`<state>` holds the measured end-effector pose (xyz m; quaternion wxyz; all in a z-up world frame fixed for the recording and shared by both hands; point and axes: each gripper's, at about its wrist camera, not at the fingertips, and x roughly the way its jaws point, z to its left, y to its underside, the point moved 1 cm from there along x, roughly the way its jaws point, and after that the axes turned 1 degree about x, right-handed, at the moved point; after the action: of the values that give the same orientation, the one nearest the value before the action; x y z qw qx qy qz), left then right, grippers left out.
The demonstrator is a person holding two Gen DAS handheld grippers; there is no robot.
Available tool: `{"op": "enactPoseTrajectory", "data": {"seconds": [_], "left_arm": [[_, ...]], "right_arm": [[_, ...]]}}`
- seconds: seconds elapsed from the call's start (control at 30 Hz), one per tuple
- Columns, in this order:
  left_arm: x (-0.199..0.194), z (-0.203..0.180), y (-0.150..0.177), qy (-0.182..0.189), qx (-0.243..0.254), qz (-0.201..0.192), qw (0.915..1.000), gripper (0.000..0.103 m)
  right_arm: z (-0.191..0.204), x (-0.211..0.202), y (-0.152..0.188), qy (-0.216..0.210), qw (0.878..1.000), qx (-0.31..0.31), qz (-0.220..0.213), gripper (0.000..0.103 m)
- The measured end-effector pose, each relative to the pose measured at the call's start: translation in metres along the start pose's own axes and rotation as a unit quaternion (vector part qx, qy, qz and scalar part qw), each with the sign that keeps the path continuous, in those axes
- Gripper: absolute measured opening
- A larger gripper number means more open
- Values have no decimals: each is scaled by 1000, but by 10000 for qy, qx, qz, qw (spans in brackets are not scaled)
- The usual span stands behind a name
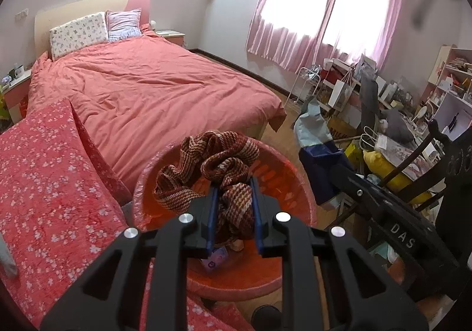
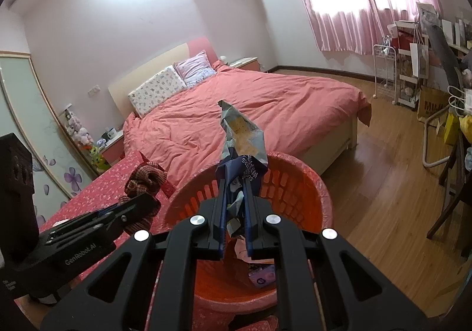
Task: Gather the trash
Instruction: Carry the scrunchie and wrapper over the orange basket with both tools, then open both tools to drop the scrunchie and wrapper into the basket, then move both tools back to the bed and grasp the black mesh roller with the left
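The left gripper [image 1: 234, 183] squeezes a bunched red and tan woven cloth [image 1: 212, 165] between its 2 blue fingers [image 1: 213, 213]. In the left wrist view the cloth hangs over an orange basket [image 1: 295, 183], and most of the cloth sits above the basket's far rim. A small purple packet [image 1: 216, 258] lies at the bottom of the basket. The big bed [image 1: 165, 89] with its pink cover is behind. The right gripper shows at the right edge, out over the basket's side. In the right wrist view the right gripper [image 2: 236, 186] pinches a crinkled blue and silver wrapper [image 2: 240, 136], which sticks up above the same basket [image 2: 309, 183]. The left gripper [image 2: 138, 204] comes in from the left with the cloth [image 2: 146, 179] in its grip, near the basket's left rim.
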<state>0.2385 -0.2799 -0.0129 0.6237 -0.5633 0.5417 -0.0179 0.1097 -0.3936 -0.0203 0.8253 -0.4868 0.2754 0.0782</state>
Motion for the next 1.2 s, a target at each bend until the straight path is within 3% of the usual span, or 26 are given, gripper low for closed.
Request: {"op": "enactPoseTrajectory", "data": {"seconds": [0.17, 0.67, 0.77, 1.2], "left_arm": [[17, 6, -1, 24, -35, 90, 10000, 22], [42, 41, 9, -203, -374, 381, 9984, 47], [35, 48, 9, -321, -415, 328, 9981, 50], [-30, 92, 26, -1051, -611, 82, 9926, 61]], "right_arm": [[-3, 8, -1, -42, 9999, 100, 63, 10], [-19, 32, 8, -96, 9972, 426, 612, 19], [-17, 29, 7, -66, 9975, 406, 573, 30], [14, 15, 2, 69, 9990, -51, 449, 31]]}}
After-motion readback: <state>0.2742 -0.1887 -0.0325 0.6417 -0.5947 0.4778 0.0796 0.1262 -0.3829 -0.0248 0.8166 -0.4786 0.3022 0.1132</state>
